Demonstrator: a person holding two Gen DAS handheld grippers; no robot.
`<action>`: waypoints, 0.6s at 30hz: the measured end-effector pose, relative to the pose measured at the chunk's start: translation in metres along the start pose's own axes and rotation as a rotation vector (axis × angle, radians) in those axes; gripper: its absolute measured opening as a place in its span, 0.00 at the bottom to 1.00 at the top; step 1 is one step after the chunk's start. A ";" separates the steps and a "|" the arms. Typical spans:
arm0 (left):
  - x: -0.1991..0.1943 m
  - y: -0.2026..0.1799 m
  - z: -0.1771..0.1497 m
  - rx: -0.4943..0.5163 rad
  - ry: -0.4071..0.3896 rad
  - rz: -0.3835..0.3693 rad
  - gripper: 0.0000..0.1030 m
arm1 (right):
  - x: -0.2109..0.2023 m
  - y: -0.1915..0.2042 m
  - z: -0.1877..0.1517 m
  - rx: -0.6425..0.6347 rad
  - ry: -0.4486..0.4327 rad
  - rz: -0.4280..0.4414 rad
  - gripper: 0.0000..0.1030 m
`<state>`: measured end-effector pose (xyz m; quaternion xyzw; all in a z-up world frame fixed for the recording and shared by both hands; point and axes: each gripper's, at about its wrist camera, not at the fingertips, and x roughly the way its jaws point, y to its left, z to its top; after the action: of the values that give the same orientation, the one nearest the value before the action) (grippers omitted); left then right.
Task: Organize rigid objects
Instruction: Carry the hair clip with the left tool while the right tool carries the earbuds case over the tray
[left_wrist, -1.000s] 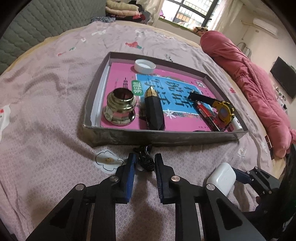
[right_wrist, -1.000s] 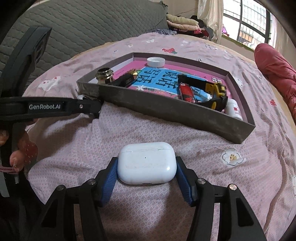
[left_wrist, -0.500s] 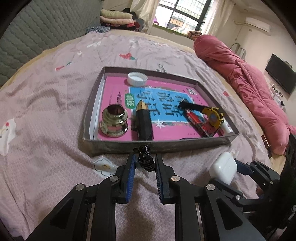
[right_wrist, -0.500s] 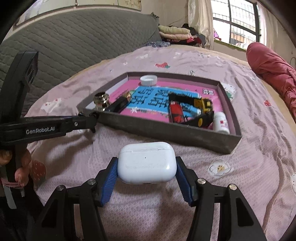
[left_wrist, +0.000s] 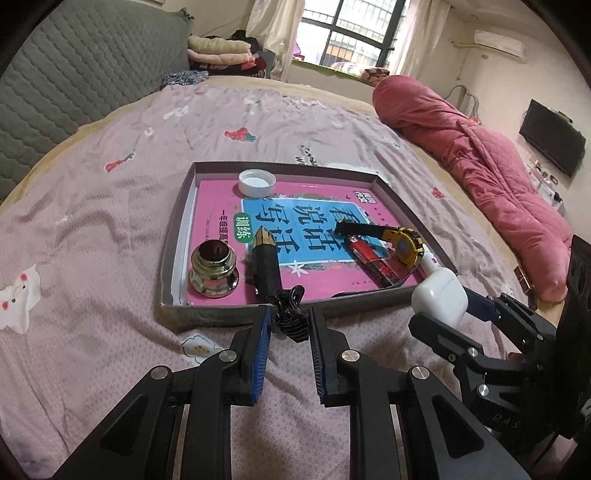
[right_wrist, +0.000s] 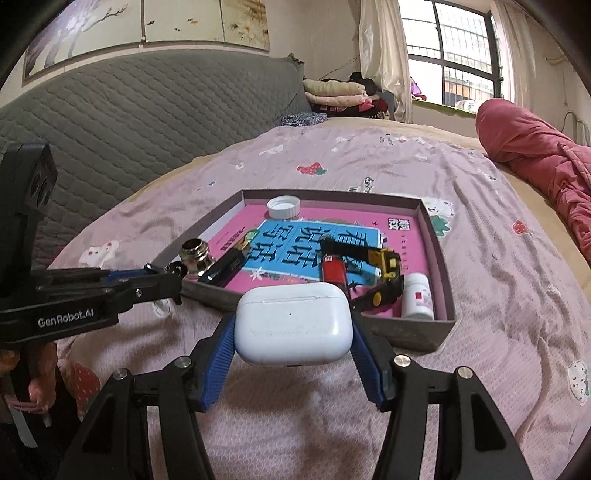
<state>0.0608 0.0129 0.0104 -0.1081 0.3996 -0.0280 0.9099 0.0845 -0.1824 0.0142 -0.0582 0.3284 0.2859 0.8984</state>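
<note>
Two loads are carried at once, and each has its own weak point. Nearest, the left gripper (left_wrist: 287, 325) is pinched almost shut on a small black clip (left_wrist: 290, 315), a springy-looking wire piece held only by its lower part, with its loop standing free above the blue pads. So little of it sits between the pads that a tilt or a jolt could let it twist out and drop onto the bed (left_wrist: 92, 229), where it would be hard to spot on the patterned pink sheet.

Beside it, the right gripper (right_wrist: 291, 332) stands fairly wide, clamped on a white earbud case (right_wrist: 293, 321) by its two short ends. The case is smooth and rounded, and in the right wrist view most of its body sits forward of the pads, so it may slide out nose-first if the gripper dips toward the tray.

Beyond both, the shallow grey tray (left_wrist: 173, 236) lies on the soft bed, so it may rock or shift if a gripper presses on its near wall. It is already crowded along that edge: a brass fitting (left_wrist: 213, 271), a black and gold pen-like piece (left_wrist: 266, 264), a red lighter (left_wrist: 371, 260), a yellow watch (left_wrist: 402, 243) and a white pill bottle (right_wrist: 417, 295). A careless release could knock these together. The open room lies toward the white cap (left_wrist: 256, 182) at the far wall, which asks for a longer reach over everything.
</note>
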 end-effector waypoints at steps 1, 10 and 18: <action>0.000 0.000 0.001 0.001 0.000 0.001 0.21 | -0.001 -0.001 0.001 0.004 -0.006 -0.002 0.58; -0.006 -0.002 0.006 0.008 -0.021 -0.002 0.21 | -0.003 -0.005 0.008 0.011 -0.036 -0.006 0.58; -0.010 -0.005 0.010 0.014 -0.036 -0.002 0.21 | -0.007 -0.012 0.010 0.026 -0.055 -0.019 0.58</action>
<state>0.0618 0.0115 0.0255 -0.1026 0.3830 -0.0300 0.9175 0.0922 -0.1926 0.0258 -0.0417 0.3066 0.2743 0.9105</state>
